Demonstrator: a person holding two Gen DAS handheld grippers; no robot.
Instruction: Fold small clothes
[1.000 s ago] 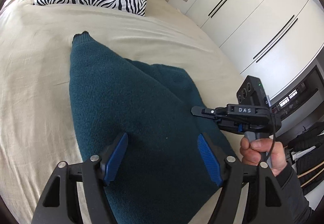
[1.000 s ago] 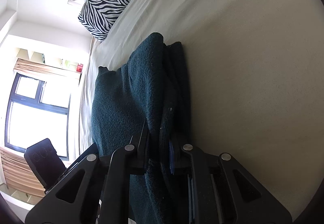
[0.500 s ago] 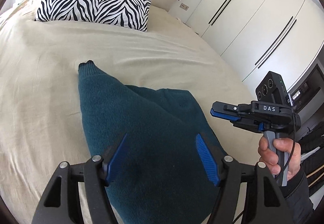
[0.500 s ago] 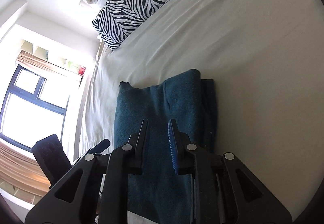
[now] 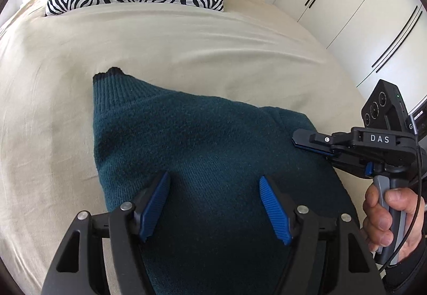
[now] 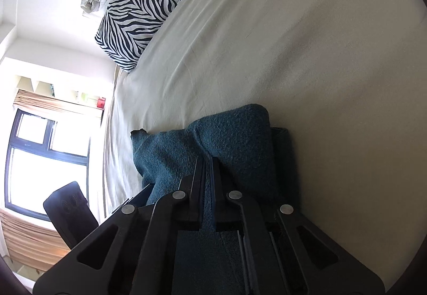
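Beige bed (image 5: 186, 36); teal knit sweater (image 5: 208, 151) lies folded on it, directly under and ahead of both tongs. Thick, soft, limp knit, likely to sag: best pinched at a folded edge through all layers. Left gripper (image 5: 214, 208) hovers spread wide above it; right gripper (image 6: 206, 175) nearly closed over its right edge, whether pinching cloth I cannot tell.

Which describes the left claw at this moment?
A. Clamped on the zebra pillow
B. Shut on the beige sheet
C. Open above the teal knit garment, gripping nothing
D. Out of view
C: the left claw has its blue pads spread wide over the teal knit garment, with nothing between them.
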